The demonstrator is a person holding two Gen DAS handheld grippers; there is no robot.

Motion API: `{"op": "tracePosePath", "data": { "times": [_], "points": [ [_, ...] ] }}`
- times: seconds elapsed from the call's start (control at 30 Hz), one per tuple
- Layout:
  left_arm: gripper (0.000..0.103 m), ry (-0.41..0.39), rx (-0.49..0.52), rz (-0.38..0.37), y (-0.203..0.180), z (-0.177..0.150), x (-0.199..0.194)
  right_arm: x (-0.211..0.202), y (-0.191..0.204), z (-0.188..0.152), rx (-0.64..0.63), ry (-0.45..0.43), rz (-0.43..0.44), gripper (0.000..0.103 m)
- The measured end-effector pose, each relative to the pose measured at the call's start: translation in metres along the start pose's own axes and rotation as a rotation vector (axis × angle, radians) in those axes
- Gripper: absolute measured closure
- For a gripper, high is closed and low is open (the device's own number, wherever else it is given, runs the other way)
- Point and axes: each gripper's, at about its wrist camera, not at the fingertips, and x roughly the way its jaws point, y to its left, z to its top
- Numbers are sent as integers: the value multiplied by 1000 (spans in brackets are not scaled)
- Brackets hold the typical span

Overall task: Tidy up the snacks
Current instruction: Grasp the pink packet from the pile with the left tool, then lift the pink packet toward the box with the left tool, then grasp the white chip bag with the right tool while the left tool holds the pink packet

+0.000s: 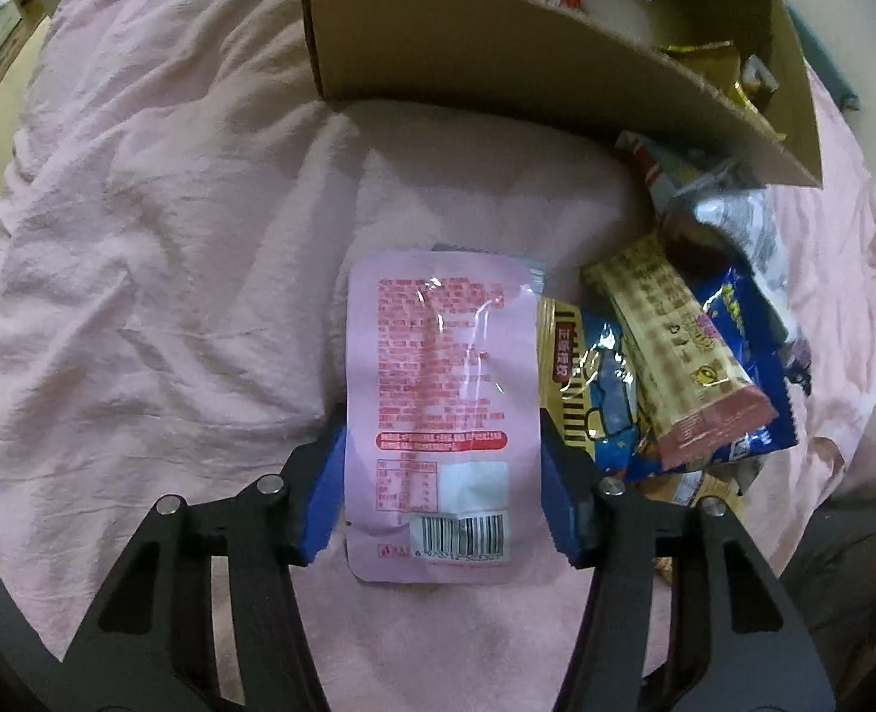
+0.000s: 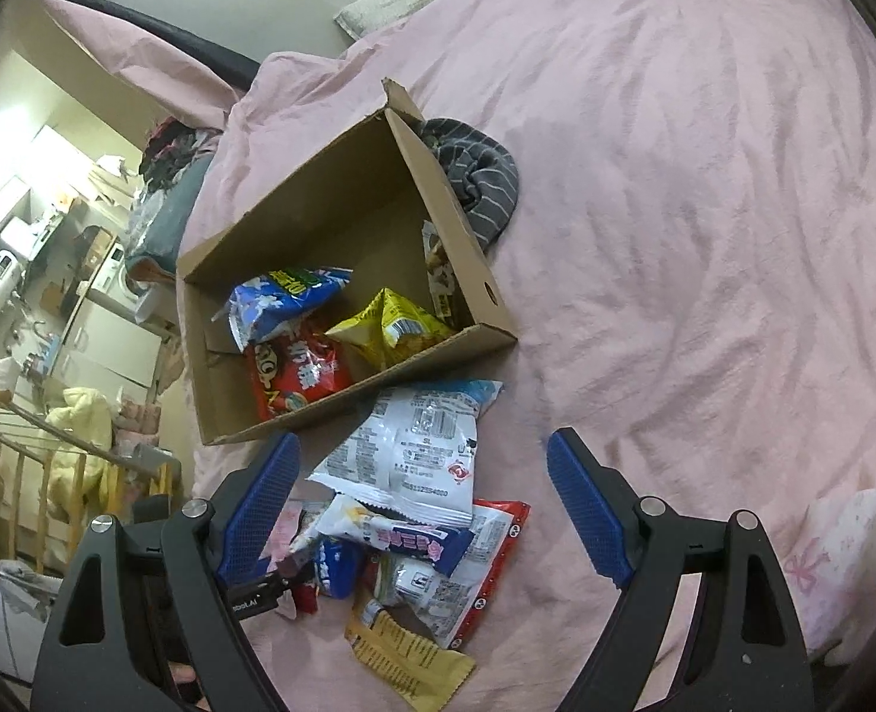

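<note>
Left wrist: left gripper (image 1: 440, 474) clamps pink packet (image 1: 443, 409) at both edges; next lift into cardboard box (image 1: 497, 59). Right gripper (image 2: 420, 504) spread, empty.

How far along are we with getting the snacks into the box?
Done: a few packets, blue, red and yellow, lie in the cardboard box. In hand: the left gripper brackets the pink packet on the bedspread, pads at its edges. Left: the pile of packets below the open right gripper.
</note>
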Motion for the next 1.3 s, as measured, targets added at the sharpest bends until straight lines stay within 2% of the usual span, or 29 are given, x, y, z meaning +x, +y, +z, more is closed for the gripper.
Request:
{"op": "tracePosePath", "data": {
  "times": [0.2, 0.33, 0.4, 0.53, 0.73, 0.87, 0.9, 0.97, 1.03, 1.17, 1.3],
  "points": [
    [58, -66, 2, 7, -1, -2, -22, 3, 3, 0, -1, 9, 11, 15],
    [73, -126, -3, 21, 1, -9, -45, 6, 5, -1, -9, 18, 2, 15],
    [76, -149, -5, 24, 1, -9, -54, 8, 5, -1, -8, 20, -3, 15],
    [80, -136, 1, 14, 1, 1, -56, 12, 5, -1, -6, 27, -14, 15],
    [81, -101, -34, 15, 19, 12, -42, 15, 7, -1, -13, 32, -17, 15],
    [81, -117, -60, -4, 25, 12, -47, 15, 9, -1, -18, 34, -11, 15],
    [80, -120, -67, -9, 27, 13, -48, 15, 9, -1, -18, 35, -10, 15],
    [72, -113, -93, -21, 31, 14, -45, 16, 9, -1, -17, 38, -7, 15],
    [72, -94, -111, -45, 36, 13, -41, 16, 10, -2, -17, 39, -5, 15],
    [76, -106, -66, 17, 30, 13, -40, 16, 12, -1, -19, 39, 3, 15],
    [81, -72, -80, 55, 35, 15, -28, 18, 12, -1, -8, 50, 1, 15]
  ]
}}
